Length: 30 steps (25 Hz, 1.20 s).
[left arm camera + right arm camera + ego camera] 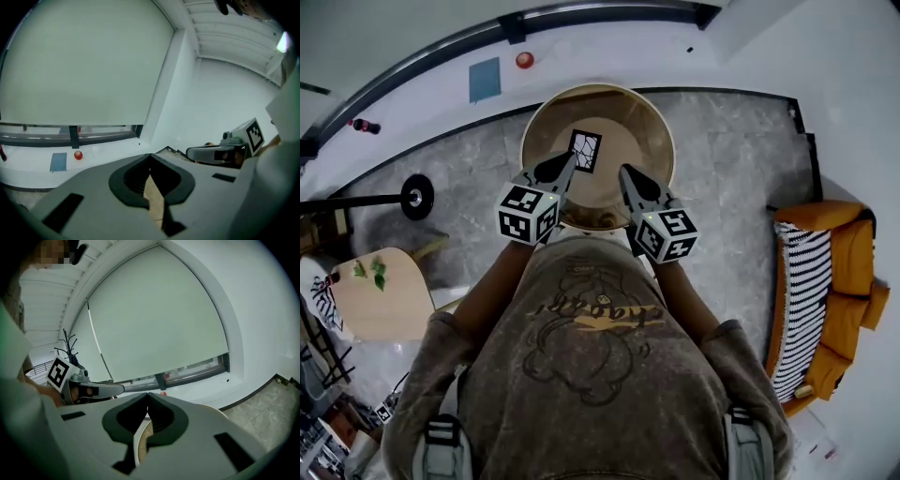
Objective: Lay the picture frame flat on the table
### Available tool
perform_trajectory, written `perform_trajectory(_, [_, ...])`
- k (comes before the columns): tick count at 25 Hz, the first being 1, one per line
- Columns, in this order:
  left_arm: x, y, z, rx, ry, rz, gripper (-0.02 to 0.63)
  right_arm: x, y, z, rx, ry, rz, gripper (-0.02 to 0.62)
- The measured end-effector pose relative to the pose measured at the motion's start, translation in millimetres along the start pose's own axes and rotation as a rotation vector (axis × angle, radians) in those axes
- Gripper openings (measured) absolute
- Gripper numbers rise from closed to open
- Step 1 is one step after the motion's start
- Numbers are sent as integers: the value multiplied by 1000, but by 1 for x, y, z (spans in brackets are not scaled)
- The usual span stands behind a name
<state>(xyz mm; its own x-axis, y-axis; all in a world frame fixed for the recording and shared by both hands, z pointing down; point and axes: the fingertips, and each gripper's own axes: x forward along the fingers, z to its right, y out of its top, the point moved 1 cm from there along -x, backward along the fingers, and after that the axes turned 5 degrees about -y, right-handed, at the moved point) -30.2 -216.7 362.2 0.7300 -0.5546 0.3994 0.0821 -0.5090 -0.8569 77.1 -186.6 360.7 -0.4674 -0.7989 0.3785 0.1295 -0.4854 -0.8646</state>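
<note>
Jaws are clenched on nothing in both left gripper and right gripper, held just near of the picture frame on the round table. Whether the frame already lies flat is unclear; if not, the next move calls for opening the jaws and reaching for it.

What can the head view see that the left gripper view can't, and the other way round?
Only the head view shows the picture frame, the orange sofa with its striped throw, and the person's shirt. Only the left gripper view shows the big pale window blind and the slatted ceiling. Both show the small red round thing beside the blue patch, the right tool, and the left tool with its jaws shut and nothing held.
</note>
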Motion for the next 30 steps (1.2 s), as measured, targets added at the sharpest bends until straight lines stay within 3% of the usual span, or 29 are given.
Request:
perform_trajectory(17, [-29, 38, 20, 83, -10, 130, 17, -20, 46, -18, -111, 18, 115, 18])
perform_trajectory(30, [-28, 42, 19, 88, -2, 142, 17, -23, 49, -21, -124, 34, 127, 18])
